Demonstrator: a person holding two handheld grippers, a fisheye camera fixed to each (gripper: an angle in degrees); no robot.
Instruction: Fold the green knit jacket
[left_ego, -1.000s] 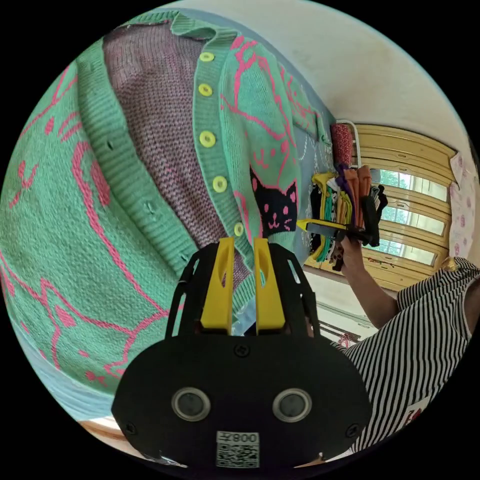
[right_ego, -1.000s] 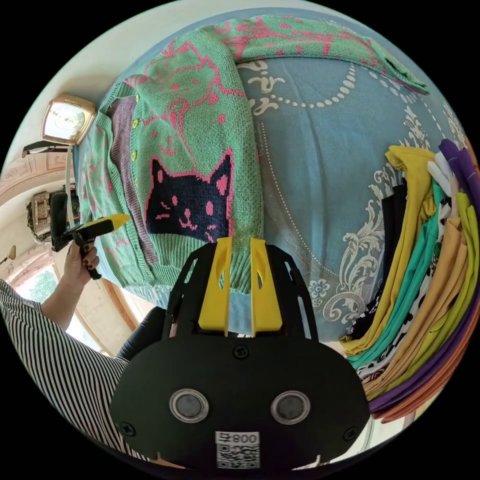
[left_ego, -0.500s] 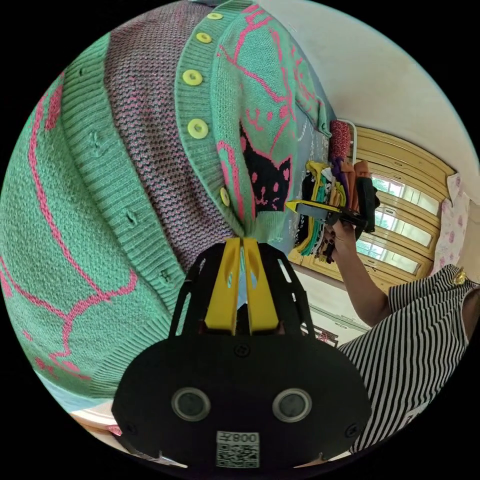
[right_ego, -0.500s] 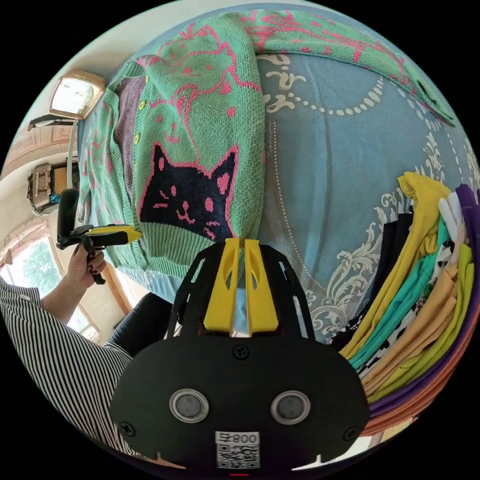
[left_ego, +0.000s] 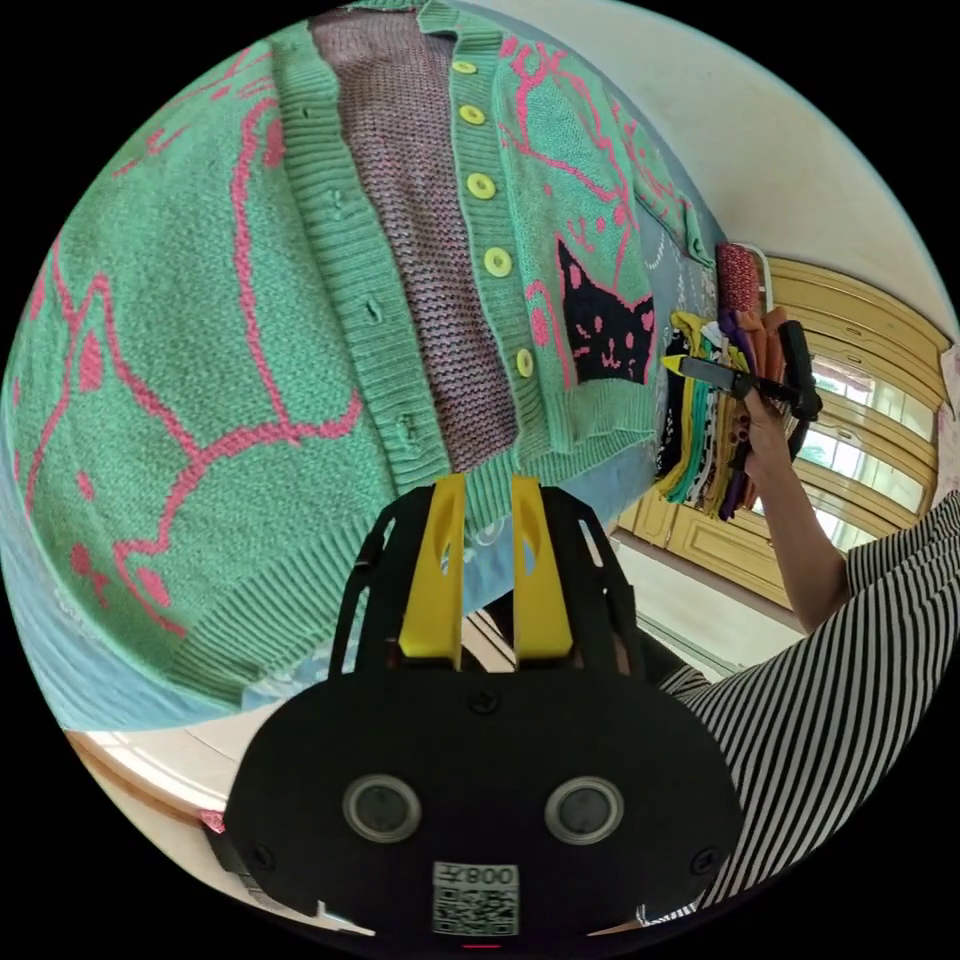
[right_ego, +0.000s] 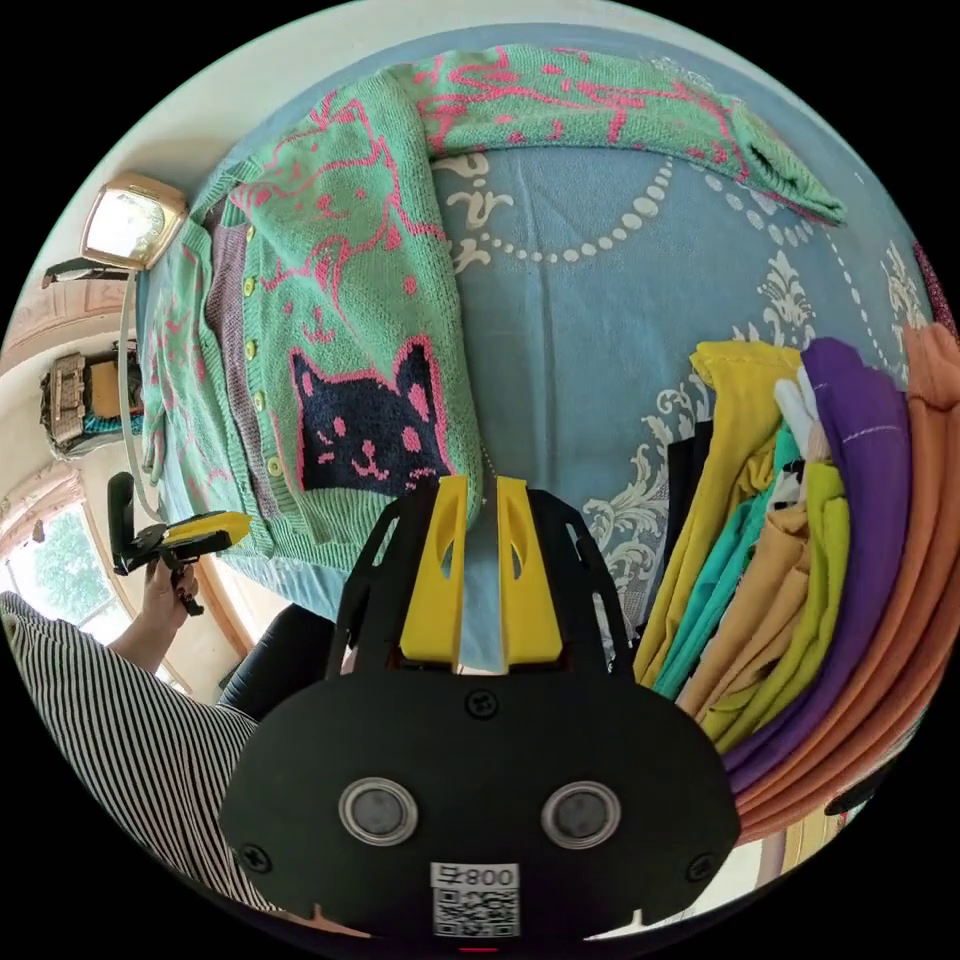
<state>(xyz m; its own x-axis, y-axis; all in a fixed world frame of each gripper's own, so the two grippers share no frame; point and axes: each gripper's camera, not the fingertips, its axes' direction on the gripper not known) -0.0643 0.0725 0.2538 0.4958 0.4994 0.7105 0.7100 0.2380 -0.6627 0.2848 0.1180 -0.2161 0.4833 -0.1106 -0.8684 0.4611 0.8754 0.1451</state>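
In the left gripper view, the left gripper (left_ego: 482, 490) hangs just off the near hem of the green knit jacket (left_ego: 200, 400), its two yellow jaws a narrow gap apart with nothing between them. The jacket lies spread on a blue patterned bedcover (left_ego: 90, 690), front unbuttoned, a row of yellow buttons (left_ego: 498, 262) running along one placket and the purplish inside knit showing between the plackets. A black cat face (left_ego: 605, 330) is knitted into the right front panel. Farther right, a hand (left_ego: 765, 435) holds the right gripper (left_ego: 672, 362) beside a stack of folded clothes (left_ego: 715, 410); whether those jaws are parted I cannot tell from here. A striped sleeve (left_ego: 860, 640) fills the near right.

In the right gripper view, the right gripper (right_ego: 478, 490) sits at the jacket's near hem corner, jaws slightly apart and holding nothing. The jacket (right_ego: 350, 330) lies to the left on the bedcover (right_ego: 590, 340), one sleeve (right_ego: 620, 100) stretched across the far side. The colourful clothes stack (right_ego: 810, 520) lies to the right. At the left edge, a hand (right_ego: 165, 595) holds the left gripper (right_ego: 240, 520).
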